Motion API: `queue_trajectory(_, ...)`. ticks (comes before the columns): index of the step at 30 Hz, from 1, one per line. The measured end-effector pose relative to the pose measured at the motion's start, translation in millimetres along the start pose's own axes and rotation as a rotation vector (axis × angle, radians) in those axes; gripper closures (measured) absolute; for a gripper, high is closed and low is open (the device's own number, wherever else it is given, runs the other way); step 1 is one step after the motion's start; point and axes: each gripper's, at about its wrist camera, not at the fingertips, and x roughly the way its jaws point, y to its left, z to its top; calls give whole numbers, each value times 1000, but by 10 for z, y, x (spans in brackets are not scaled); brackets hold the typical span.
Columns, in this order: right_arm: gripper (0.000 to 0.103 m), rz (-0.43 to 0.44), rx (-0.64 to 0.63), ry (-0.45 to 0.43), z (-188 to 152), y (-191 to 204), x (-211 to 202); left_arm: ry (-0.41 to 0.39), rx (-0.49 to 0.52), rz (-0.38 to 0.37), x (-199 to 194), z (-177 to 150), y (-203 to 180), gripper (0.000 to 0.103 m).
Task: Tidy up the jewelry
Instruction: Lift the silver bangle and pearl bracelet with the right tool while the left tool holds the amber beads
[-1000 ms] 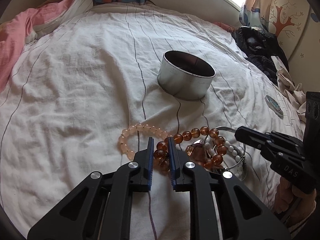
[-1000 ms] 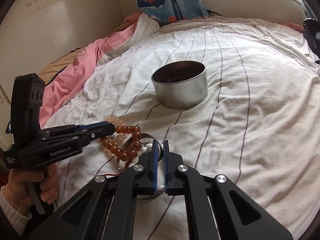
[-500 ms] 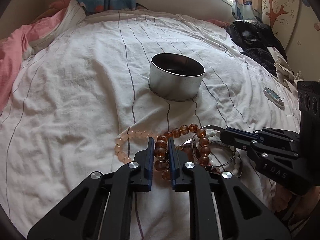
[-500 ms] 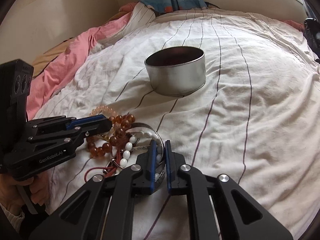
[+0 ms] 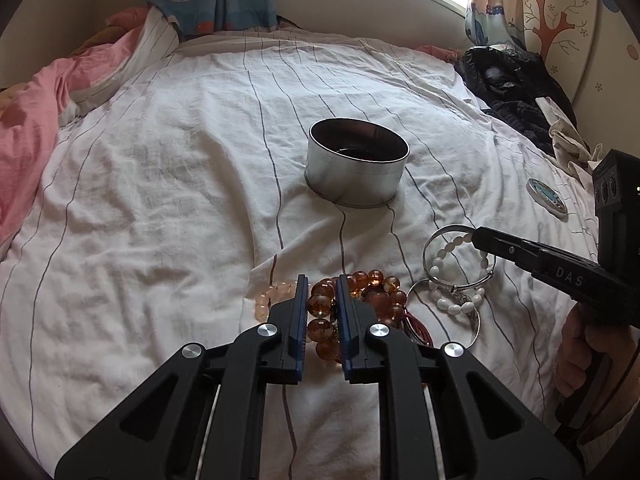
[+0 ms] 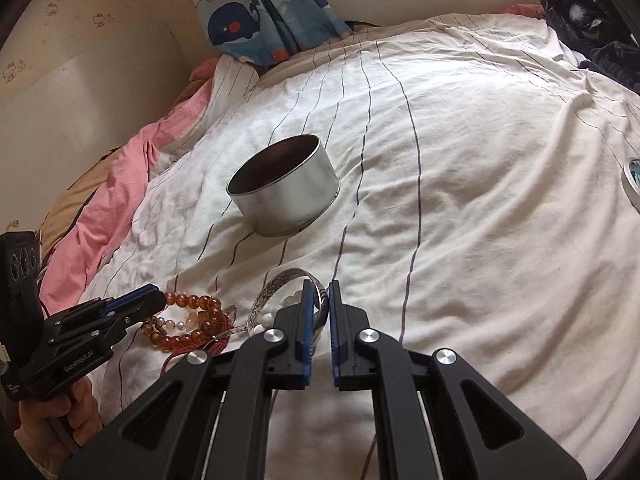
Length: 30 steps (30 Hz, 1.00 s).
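Observation:
A round silver tin [image 5: 356,184] [image 6: 296,200] stands open on the striped white bedsheet [image 5: 160,200]. My left gripper [image 5: 322,300] [image 6: 158,300] is shut on an amber bead bracelet [image 5: 320,306] [image 6: 192,300] in the jewelry pile. A pale pink bead bracelet [image 5: 268,296] lies at its left. My right gripper [image 6: 320,286] [image 5: 478,236] is shut on the rim of a silver bangle [image 6: 280,280] [image 5: 434,240], tilted up off the sheet. A white bead bracelet [image 5: 456,304] and a red cord [image 5: 416,328] lie beside it.
A small round disc [image 5: 546,196] [image 6: 632,180] rests on the sheet to the right. Black clothes [image 5: 508,80] are heaped at the far right, a pink blanket [image 5: 28,120] along the left. A whale-print curtain [image 6: 248,20] hangs behind the bed.
My right gripper has drawn the silver bangle to the right, away from the amber beads, and has rolled. The left gripper keeps its hold on the amber beads and has risen slightly.

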Motion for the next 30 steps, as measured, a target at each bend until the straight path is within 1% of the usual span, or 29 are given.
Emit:
queue_trajectory(2, 95, -17, -13, 6, 2, 15, 2, 4, 3, -1, 9, -8, 0, 91)
queue_trajectory(5, 93, -72, -58, 80, -51, 46, 122, 17, 6, -9, 47, -21, 2, 90)
queue_trajectory(7, 77, -119, -92, 83, -73, 90, 144, 23, 4, -15, 73, -26, 14, 90)
queue_trajectory(8, 65, -138, -114, 60, -68, 120, 115, 26, 4, -17, 90, -25, 16, 90)
queue_trajectory(9, 61, -163, -139, 30, -53, 159, 84, 28, 5, -19, 102, -23, 19, 90)
queue_trajectory(10, 61, -178, -166, 20, -28, 194, 88, 29, 5, -22, 113, -22, 23, 90)
queue_trajectory(13, 61, -174, -214, 54, 53, 246, 216, 32, 5, -27, 138, -23, 35, 90)
queue_trajectory(14, 62, -163, -216, 78, 60, 245, 279, 36, 6, -27, 148, -25, 37, 90)
queue_trajectory(15, 74, -146, -213, 115, 60, 231, 363, 38, 6, -27, 157, -31, 42, 90)
queue_trajectory(16, 79, -120, -203, 139, 50, 216, 417, 39, 6, -27, 159, -33, 47, 90)
queue_trajectory(18, 99, -90, -196, 139, 46, 228, 398, 34, 5, -31, 155, -29, 50, 90)
queue_trajectory(21, 99, -49, -184, 97, 39, 260, 257, 22, 1, -40, 115, -16, 46, 90)
queue_trajectory(26, 99, 103, -93, 0, 38, 204, -60, -2, 7, -49, -4, 40, -19, 90)
queue_trajectory(27, 99, 114, -84, -3, 44, 208, -85, -6, 11, -48, -28, 49, -47, 91)
queue_trajectory(30, 99, 102, -72, 10, 16, 200, -65, -16, 27, -41, -73, 69, -120, 90)
